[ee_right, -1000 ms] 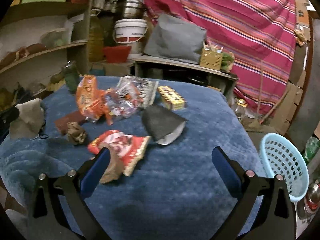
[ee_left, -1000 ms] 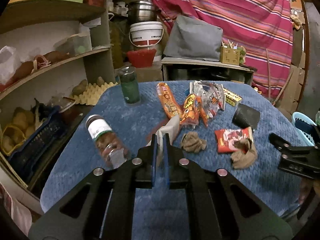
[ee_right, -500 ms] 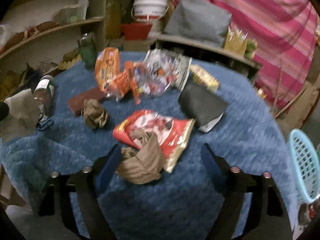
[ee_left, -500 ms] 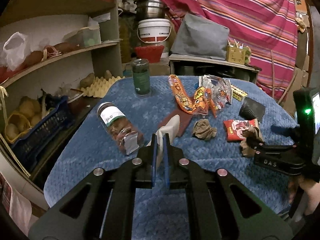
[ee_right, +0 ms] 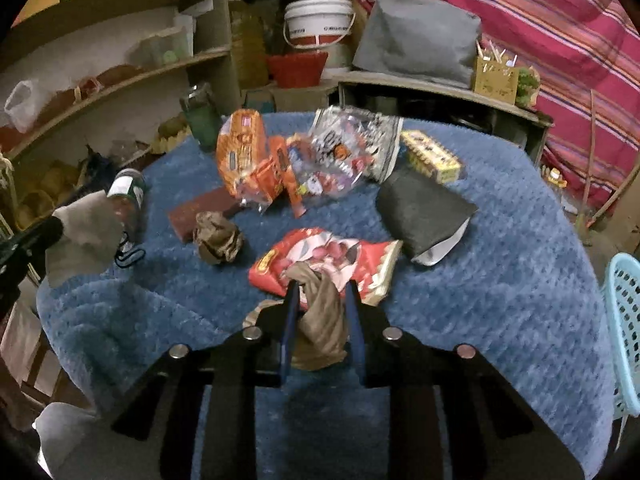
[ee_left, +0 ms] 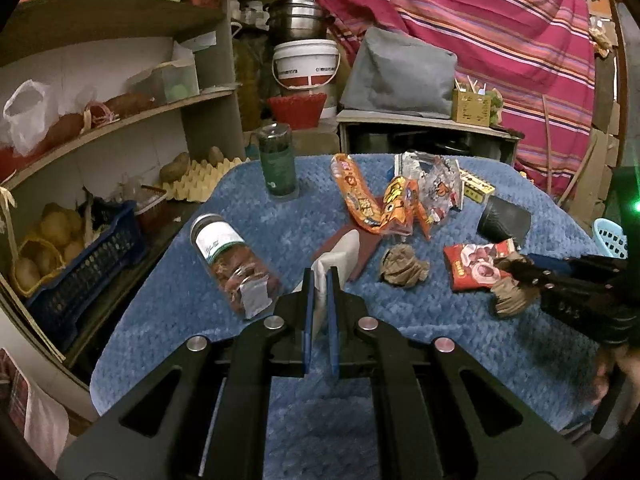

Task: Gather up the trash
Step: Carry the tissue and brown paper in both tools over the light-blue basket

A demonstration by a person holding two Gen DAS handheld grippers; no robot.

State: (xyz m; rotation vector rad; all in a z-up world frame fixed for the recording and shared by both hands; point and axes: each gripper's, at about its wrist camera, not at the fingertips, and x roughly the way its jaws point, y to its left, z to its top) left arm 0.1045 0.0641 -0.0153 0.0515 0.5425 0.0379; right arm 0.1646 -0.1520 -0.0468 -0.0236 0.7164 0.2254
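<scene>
Two hand-held grippers: both gripping for me.
Left hand-held gripper: clamped on pale wad.
Right hand-held gripper: jaws just closing on brown crumpled paper, overlapping the red wrapper.

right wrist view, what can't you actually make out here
- Blue basket: cut off by the right edge, so its inside is unseen.
- Brown crumpled paper: its lower part sits behind the right hand-held gripper, whose jaws have just been closing around it.
- Yellow box: print too blurred to read.

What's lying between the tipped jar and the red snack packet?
The left wrist view shows it: between jar and packet lie a maroon pad and a crumpled brown wad.
</scene>
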